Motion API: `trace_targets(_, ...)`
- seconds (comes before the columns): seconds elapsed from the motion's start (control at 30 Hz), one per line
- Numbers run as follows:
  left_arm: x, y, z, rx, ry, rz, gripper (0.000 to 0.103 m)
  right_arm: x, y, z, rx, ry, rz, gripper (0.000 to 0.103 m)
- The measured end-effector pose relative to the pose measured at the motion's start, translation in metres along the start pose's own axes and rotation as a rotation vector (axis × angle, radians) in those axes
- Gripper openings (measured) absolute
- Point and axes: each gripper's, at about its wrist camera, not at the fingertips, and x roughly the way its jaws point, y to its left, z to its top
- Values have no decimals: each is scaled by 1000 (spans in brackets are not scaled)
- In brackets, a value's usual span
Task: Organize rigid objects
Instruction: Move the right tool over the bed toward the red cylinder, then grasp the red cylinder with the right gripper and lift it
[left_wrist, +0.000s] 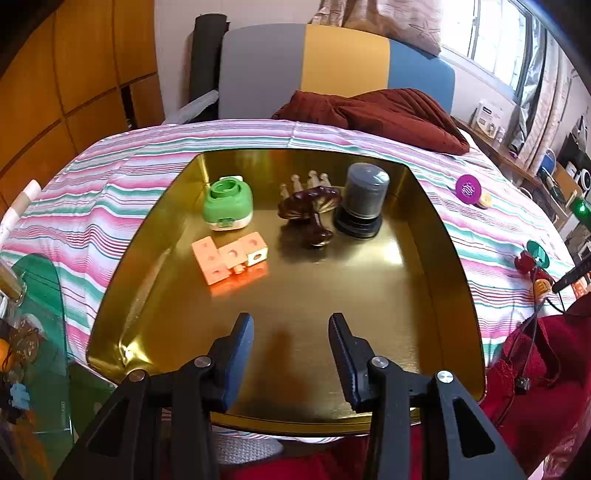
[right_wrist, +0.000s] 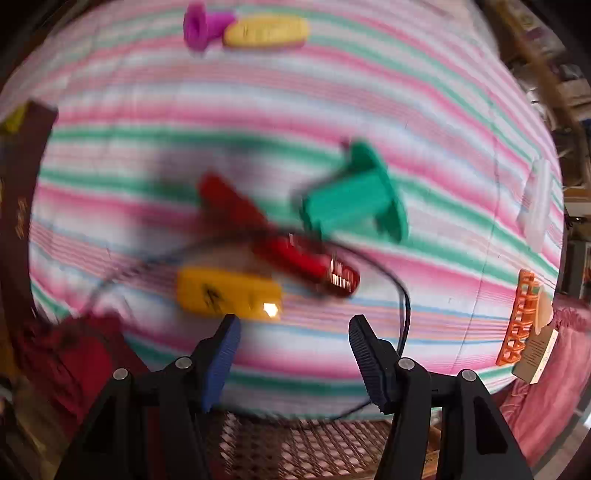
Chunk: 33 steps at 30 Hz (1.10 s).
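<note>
A gold tray (left_wrist: 436, 280) lies on the striped cloth. In it stand a green box-like toy (left_wrist: 228, 204), orange blocks (left_wrist: 229, 259), a brown mushroom figure (left_wrist: 312, 214) and a grey cylinder (left_wrist: 364, 199). My left gripper (left_wrist: 291, 332) is open and empty over the tray's near part. My right gripper (right_wrist: 294, 332) is open and empty just above the cloth, near a yellow piece (right_wrist: 227, 291), a red piece (right_wrist: 280, 240) and a green spool (right_wrist: 358, 195). The right wrist view is blurred.
A purple piece (right_wrist: 203, 26) and another yellow piece (right_wrist: 266, 31) lie at the far edge. An orange rack (right_wrist: 521, 317) sits at the right. A black cable (right_wrist: 402, 295) runs across the cloth. A maroon cushion (left_wrist: 388, 114) lies behind the tray.
</note>
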Motion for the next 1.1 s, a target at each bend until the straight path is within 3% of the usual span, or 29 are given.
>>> trace_targets(0.13, -3, -9, -3, 39, -1, -13, 43, 15, 2, 8, 25, 1, 41, 58)
trace_targets(0.17, -4, -10, -3, 44, -4, -11, 43, 18, 7, 14, 23, -4, 42, 54)
trace_targets(0.2, -6, -10, -3, 45, -7, -9, 43, 19, 15, 22, 13, -27, 44, 43)
trace_targets(0.23, -7, -9, -3, 41, -10, -7, 43, 16, 22, 28, 3, -60, 57, 38)
trace_targets(0.4, -8, -2, 0, 17, -6, 3, 43, -28, 64, 43, -46, -304, 149, 39)
trace_targets(0.5, -8, -3, 0, 18, -9, 6, 43, -44, 70, 26, -100, -305, 140, 59)
trace_targets(0.67, -7, -13, -2, 41, -3, -9, 43, -54, 19, -9, -63, -271, 62, 59)
trace_targets(0.83, -11, -27, -4, 78, -11, -28, 43, -68, -42, -43, 146, -346, 4, 59)
trace_targets(0.93, -12, -33, -4, 93, -11, -35, 43, -63, -51, -42, 246, -343, 47, 59)
trace_targets(1.1, -16, -38, -3, 95, -16, -30, 43, -30, -38, -27, 233, -246, 88, 59)
